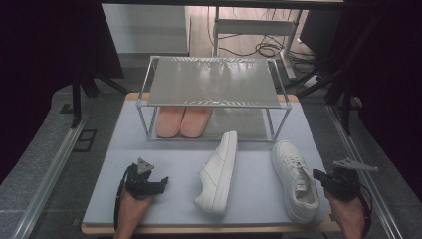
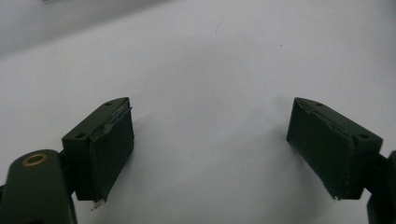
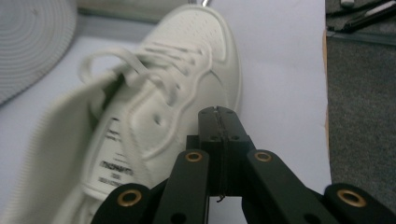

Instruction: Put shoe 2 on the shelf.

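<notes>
Two white sneakers lie on the pale blue table mat (image 1: 164,164): one on its side (image 1: 218,172) in the middle, sole turned left, and one upright (image 1: 294,180) at the right. My right gripper (image 1: 319,175) hovers just right of the upright sneaker's heel; in the right gripper view its jaws are pressed together with nothing between them (image 3: 218,112), beside the sneaker's laces and tongue (image 3: 140,116). At the front left my left gripper (image 1: 161,182) rests open, and its wide-apart pads (image 2: 112,144) frame only bare mat.
A two-tier metal shoe rack (image 1: 214,82) stands at the back of the mat, with a pair of pink shoes (image 1: 182,121) on its lower shelf at the left. The sideways sneaker's grey sole (image 3: 32,42) lies at the upper left of the right gripper view.
</notes>
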Demonstrator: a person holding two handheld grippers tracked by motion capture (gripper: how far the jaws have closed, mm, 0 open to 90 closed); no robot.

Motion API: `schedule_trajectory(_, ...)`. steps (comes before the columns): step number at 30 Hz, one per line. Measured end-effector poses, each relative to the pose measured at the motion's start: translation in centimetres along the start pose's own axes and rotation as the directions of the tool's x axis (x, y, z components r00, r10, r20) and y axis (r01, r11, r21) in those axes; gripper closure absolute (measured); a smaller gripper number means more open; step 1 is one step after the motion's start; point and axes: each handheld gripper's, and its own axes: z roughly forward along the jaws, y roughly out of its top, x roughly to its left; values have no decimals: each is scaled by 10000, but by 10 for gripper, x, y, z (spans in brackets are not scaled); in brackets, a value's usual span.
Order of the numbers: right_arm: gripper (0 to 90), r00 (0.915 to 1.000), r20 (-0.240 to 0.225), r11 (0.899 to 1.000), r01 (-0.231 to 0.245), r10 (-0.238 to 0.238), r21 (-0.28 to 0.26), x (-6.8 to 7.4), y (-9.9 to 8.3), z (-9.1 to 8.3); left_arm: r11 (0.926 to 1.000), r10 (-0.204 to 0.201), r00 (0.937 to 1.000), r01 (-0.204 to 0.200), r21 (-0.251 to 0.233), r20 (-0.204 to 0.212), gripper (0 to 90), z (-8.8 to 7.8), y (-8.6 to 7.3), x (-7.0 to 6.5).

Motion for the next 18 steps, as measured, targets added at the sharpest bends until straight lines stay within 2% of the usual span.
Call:
schedule_trajectory(7,900,9993,-160,9992,333,-337,-220,12,14,-9,10000,2,10000,-2,-7,-4,148,0,0,0)
schedule_trajectory(13,900,9967,-574,9978,563,-582,-346,25,27,-12,10000,19,10000,-19,3,3,149,0,0,0)
schedule_trajectory(18,900,9903,-1082,9958,829,-866,-388,42,35,-9,10000,23,10000,-23,3,2,149,0,0,0)
